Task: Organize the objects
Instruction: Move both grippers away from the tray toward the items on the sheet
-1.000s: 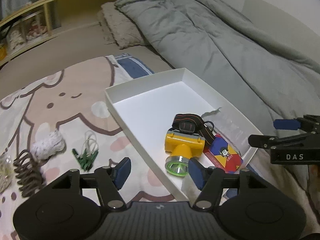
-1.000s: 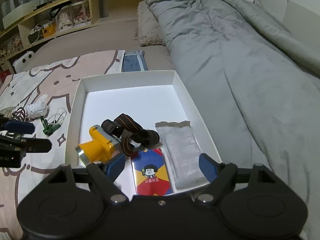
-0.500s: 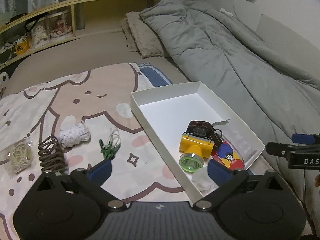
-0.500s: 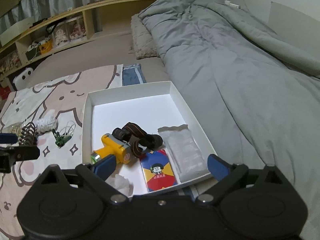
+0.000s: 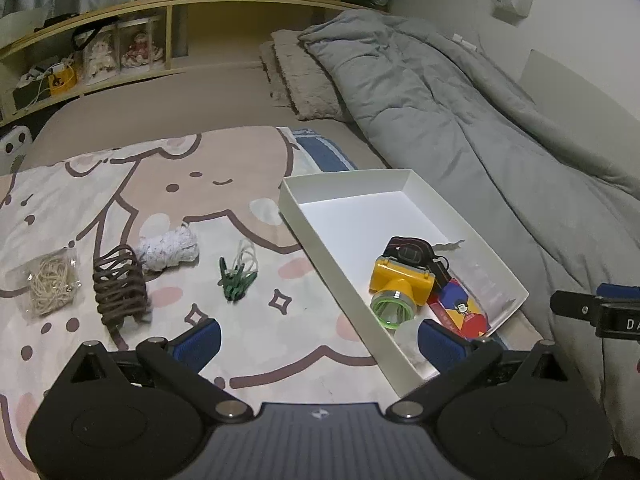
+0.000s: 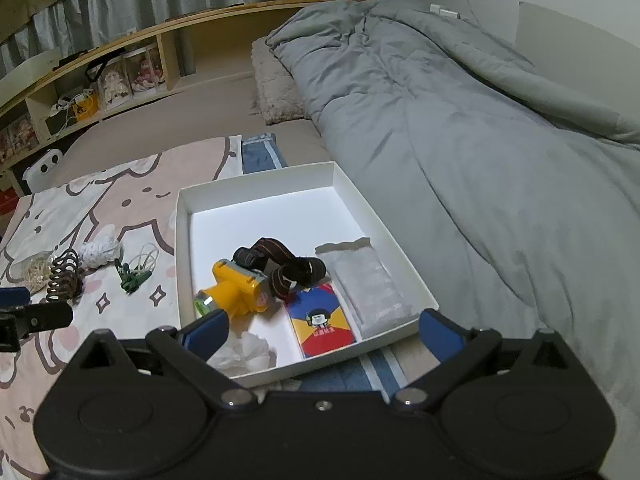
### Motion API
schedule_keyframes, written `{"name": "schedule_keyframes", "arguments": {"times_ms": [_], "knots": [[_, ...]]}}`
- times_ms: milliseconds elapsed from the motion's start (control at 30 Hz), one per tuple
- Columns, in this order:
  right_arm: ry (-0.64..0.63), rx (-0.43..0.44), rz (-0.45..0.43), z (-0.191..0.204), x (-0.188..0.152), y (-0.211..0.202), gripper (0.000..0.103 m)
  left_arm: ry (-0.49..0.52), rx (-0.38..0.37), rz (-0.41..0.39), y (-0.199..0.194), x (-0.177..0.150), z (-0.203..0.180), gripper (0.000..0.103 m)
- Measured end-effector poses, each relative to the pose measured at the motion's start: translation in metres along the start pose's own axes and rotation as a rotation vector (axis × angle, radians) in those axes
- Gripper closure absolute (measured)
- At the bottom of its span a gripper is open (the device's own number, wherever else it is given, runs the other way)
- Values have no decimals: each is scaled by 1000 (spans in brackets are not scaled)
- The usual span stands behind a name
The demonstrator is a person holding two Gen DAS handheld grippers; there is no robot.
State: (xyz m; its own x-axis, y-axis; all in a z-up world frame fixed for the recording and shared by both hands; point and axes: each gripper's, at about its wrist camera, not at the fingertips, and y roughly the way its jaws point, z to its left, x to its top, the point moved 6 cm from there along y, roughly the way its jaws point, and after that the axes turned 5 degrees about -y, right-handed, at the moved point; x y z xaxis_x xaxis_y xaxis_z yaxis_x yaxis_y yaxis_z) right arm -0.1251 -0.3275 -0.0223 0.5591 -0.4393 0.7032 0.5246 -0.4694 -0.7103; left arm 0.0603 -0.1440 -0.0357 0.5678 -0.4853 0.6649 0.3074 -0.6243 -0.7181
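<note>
A white box (image 5: 304, 216) (image 6: 256, 178) lies on the bed. It holds a yellow headlamp (image 5: 400, 280) (image 6: 240, 284), a colourful card pack (image 5: 460, 308) (image 6: 322, 320), a clear packet (image 6: 368, 284) and a crumpled white tissue (image 6: 244, 354). My left gripper (image 5: 318, 338) hangs open and empty above the box's near left wall. My right gripper (image 6: 324, 330) is opening over the box's near edge, with nothing pressed between its pads. Left of the box, green clips (image 5: 236, 280), a white cord bundle (image 5: 168, 250), a brown coil (image 5: 120, 284) and a bag of rubber bands (image 5: 50, 282) lie on the cartoon blanket.
A grey duvet (image 6: 480, 140) is heaped right of the box. A fuzzy pillow (image 5: 296, 76) lies behind it. A wooden shelf (image 5: 120, 40) with boxes runs along the back. Folded blue cloth (image 6: 260, 150) pokes out beyond the box's far side.
Both grippers have drawn back and risen from the box, and their jaws have spread wide. The white tissue now shows in the box's near corner.
</note>
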Motion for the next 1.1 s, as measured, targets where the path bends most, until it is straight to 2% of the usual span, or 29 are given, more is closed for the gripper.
{"name": "schedule_keyframes", "arguments": {"times_ms": [433, 633, 1100], "knots": [[3, -17, 11, 10, -7, 5, 0, -35, 2, -13, -2, -2, 21, 0], [11, -23, 10, 16, -5, 12, 0, -67, 28, -25, -3, 2, 38, 0], [-74, 56, -2, 83, 20, 38, 0, -188, 125, -75, -18, 21, 112, 0]]}}
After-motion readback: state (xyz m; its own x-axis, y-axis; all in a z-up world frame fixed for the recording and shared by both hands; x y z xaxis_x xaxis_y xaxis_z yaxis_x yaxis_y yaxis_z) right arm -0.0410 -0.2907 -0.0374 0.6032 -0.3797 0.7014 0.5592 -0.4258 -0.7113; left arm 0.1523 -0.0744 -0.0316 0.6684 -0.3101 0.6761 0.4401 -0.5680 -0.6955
